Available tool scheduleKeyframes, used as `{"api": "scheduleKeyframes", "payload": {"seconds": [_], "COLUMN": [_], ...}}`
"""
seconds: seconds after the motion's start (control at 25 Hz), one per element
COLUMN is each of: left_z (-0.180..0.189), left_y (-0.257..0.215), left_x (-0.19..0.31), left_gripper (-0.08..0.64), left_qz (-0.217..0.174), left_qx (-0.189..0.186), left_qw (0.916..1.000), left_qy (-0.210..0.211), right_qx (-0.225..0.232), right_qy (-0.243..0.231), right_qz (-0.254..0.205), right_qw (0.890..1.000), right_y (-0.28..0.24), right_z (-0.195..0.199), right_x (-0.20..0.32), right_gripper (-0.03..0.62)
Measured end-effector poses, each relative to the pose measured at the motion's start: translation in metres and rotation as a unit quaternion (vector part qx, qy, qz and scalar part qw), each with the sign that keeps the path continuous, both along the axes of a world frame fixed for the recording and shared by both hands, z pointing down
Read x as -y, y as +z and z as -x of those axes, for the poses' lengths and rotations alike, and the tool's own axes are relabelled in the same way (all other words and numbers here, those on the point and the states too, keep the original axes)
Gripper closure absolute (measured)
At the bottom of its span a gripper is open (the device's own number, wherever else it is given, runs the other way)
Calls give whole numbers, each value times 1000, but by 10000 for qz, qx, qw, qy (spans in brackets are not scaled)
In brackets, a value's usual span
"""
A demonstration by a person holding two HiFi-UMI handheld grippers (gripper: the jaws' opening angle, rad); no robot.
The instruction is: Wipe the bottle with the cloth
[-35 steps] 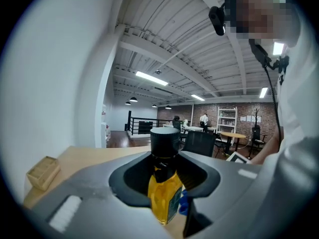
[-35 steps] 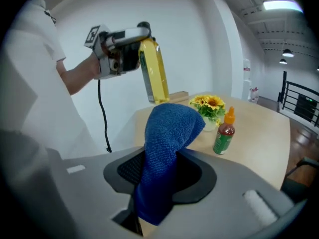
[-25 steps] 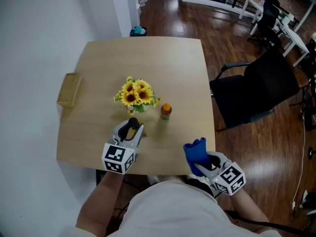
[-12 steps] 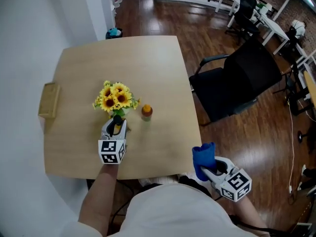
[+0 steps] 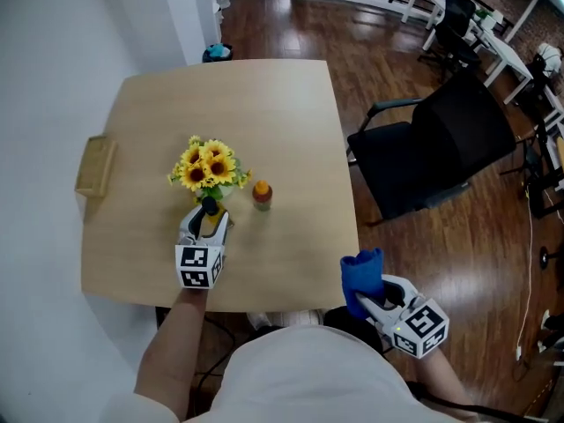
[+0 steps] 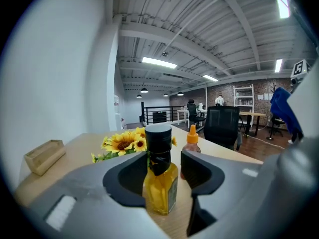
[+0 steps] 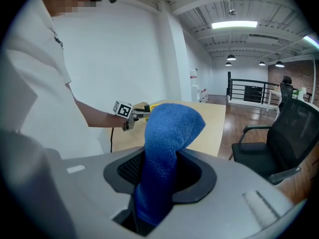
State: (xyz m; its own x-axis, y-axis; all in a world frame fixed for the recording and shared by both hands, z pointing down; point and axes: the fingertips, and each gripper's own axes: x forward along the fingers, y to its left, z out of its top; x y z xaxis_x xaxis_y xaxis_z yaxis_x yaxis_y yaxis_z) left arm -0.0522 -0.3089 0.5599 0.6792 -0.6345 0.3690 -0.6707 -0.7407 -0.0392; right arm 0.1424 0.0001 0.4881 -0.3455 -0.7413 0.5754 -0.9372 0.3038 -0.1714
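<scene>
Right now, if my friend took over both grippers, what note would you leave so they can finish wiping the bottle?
Left gripper: jaws apart around the neck of the black-capped bottle of yellow liquid, which stands on the pale wooden table.
Right gripper: shut on the blue terry cloth, held off the table's near edge, away from the bottle.
Done: cloth is in hand.
Left: grip the bottle, bring the cloth over, wipe.

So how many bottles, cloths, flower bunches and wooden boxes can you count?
Bottles: 2, the yellow bottle and the orange-capped bottle
Cloths: 1, the blue cloth
Flower bunches: 1, the sunflowers
Wooden boxes: 1, the wooden box
Total: 5
</scene>
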Motion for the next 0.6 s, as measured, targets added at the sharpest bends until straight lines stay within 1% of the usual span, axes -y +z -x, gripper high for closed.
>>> {"api": "scheduleKeyframes", "payload": {"seconds": [0.16, 0.28, 0.36, 0.48, 0.6], "left_z": [12, 24, 27, 31, 29], "left_y": [-10, -23, -35, -55, -73], "left_x": [-12, -37, -61, -108, -165], "left_gripper": [325, 325, 325, 334, 335], "left_qz": [-118, -133, -138, -131, -33], "left_qx": [230, 292, 249, 229, 129], "left_qw": [9991, 9972, 9957, 9928, 9879], "left_qy": [-328, -677, -876, -1170, -1542], "right_qx": [234, 295, 359, 593, 665], "right_qy": [-327, -805, -1117, -1520, -2130], "right_qz": [-114, -229, -364, -516, -577], "right_qw": [9991, 9961, 9924, 9852, 9731], "right_y": [2, -3, -8, -11, -11], "right_z": [-8, -19, -27, -34, -36], "right_x": [6, 18, 27, 37, 36], "right_gripper": [437, 437, 437, 437, 437]}}
